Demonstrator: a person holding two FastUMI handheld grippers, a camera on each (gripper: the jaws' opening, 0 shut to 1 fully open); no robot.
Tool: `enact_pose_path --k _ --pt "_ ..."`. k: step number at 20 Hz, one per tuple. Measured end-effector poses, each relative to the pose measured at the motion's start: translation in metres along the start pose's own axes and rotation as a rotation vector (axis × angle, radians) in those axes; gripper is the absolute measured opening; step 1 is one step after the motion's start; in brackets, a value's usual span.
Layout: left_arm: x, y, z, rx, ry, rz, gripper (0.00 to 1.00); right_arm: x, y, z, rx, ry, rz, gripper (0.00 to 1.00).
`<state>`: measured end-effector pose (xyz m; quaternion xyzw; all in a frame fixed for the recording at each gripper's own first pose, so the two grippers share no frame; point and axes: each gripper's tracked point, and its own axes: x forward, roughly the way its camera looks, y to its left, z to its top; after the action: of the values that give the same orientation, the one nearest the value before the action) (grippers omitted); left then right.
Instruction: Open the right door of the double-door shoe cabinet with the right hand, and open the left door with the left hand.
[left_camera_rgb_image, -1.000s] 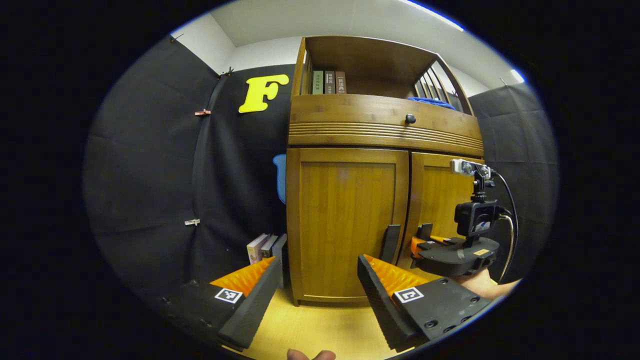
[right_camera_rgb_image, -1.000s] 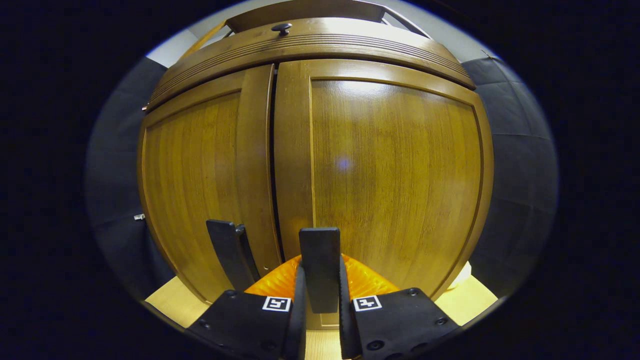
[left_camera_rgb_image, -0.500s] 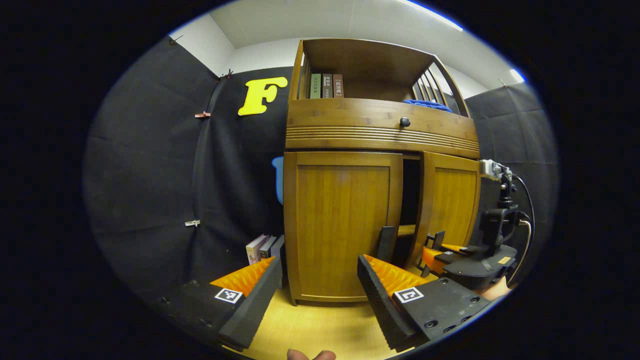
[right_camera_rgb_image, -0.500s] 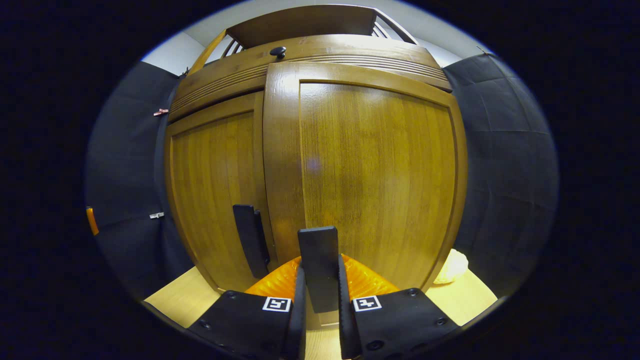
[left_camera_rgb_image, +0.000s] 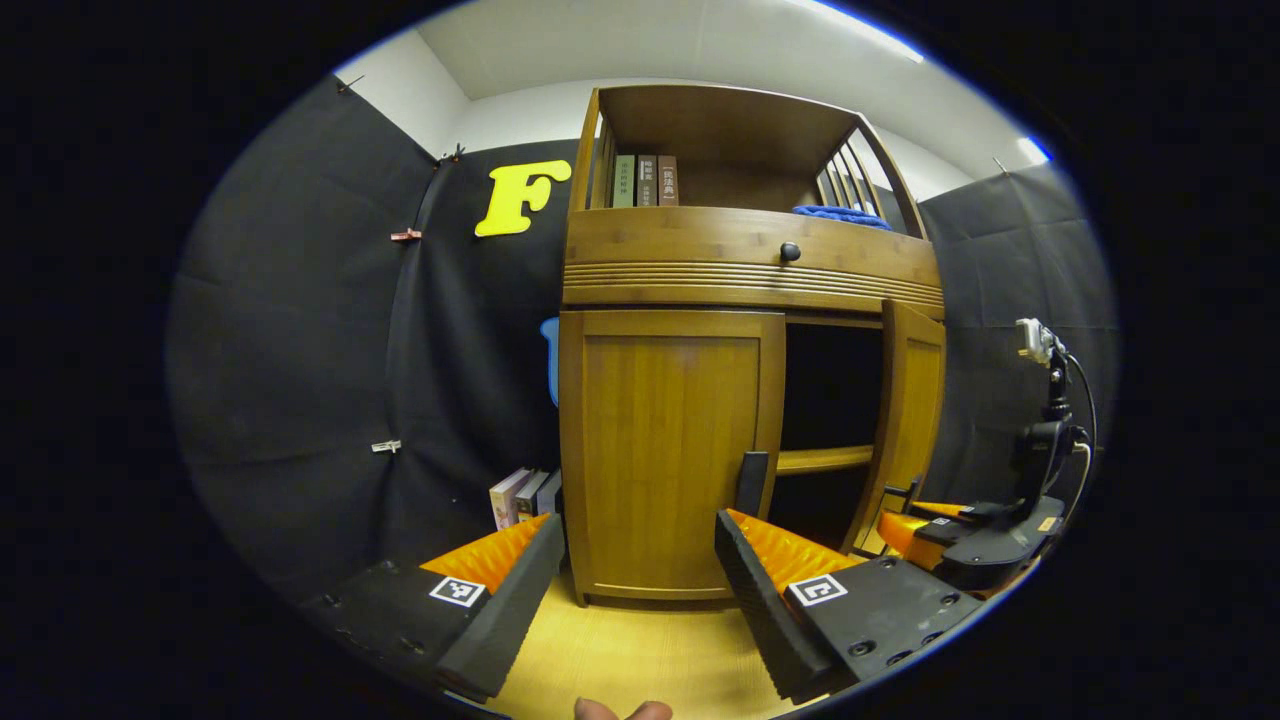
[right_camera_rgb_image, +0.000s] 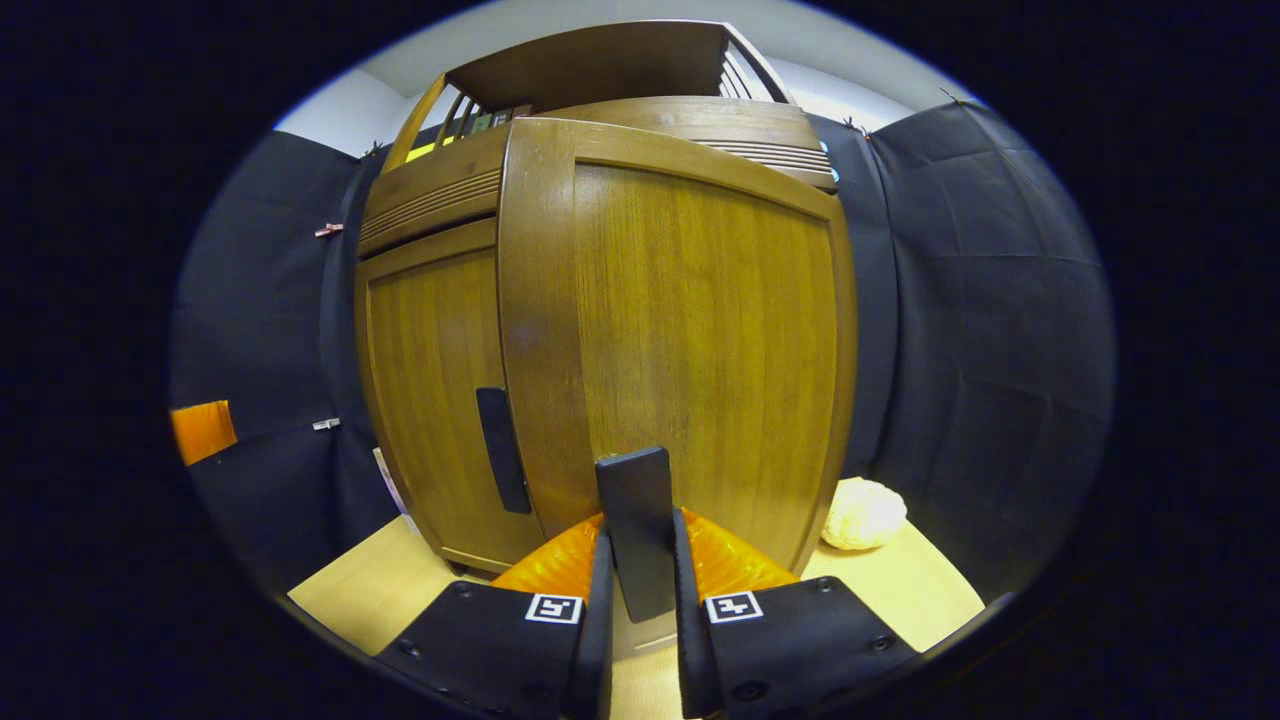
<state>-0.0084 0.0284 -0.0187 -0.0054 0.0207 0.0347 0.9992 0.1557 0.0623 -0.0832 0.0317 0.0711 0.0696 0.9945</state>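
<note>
Two doors on this shoe cabinet (left_camera_rgb_image: 750, 265), and one is on its way: the right door (right_camera_rgb_image: 700, 330) stands swung out from the frame, the dark interior and a shelf board (left_camera_rgb_image: 825, 459) showing between it and the left door (left_camera_rgb_image: 665, 440), which sits shut and flush. The cabinet stands on the pale wood floor (left_camera_rgb_image: 640, 650) against the booth's black cloth.

The right gripper (right_camera_rgb_image: 640, 590) has its fingers pinching the right door's dark handle (right_camera_rgb_image: 637, 530), gripped low on the bar. The left gripper (left_camera_rgb_image: 630, 560) hangs back from the cabinet, fingers spread wide, holding nothing, with the left door's handle (left_camera_rgb_image: 752, 485) just beyond its right finger.

My read: the right door is past halfway. To do this well, the pull should follow the hinge's arc, wrist turning with the door rather than dragging straight back, so the pinch doesn't slide off the bar. Then the left gripper needs to close in squarely on its own handle.

Books (left_camera_rgb_image: 645, 180) and a blue cloth (left_camera_rgb_image: 840, 212) sit on the open top shelf; more books (left_camera_rgb_image: 520, 495) lean at the cabinet's left foot, and a pale round lump (right_camera_rgb_image: 862, 513) lies on the floor at far right.
</note>
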Motion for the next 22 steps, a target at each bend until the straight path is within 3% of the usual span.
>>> enact_pose_path --k 22 --pt "-0.009 -0.065 0.002 -0.001 -0.001 -0.091 0.92 -0.042 -0.061 0.003 0.005 0.000 -0.058 0.29"
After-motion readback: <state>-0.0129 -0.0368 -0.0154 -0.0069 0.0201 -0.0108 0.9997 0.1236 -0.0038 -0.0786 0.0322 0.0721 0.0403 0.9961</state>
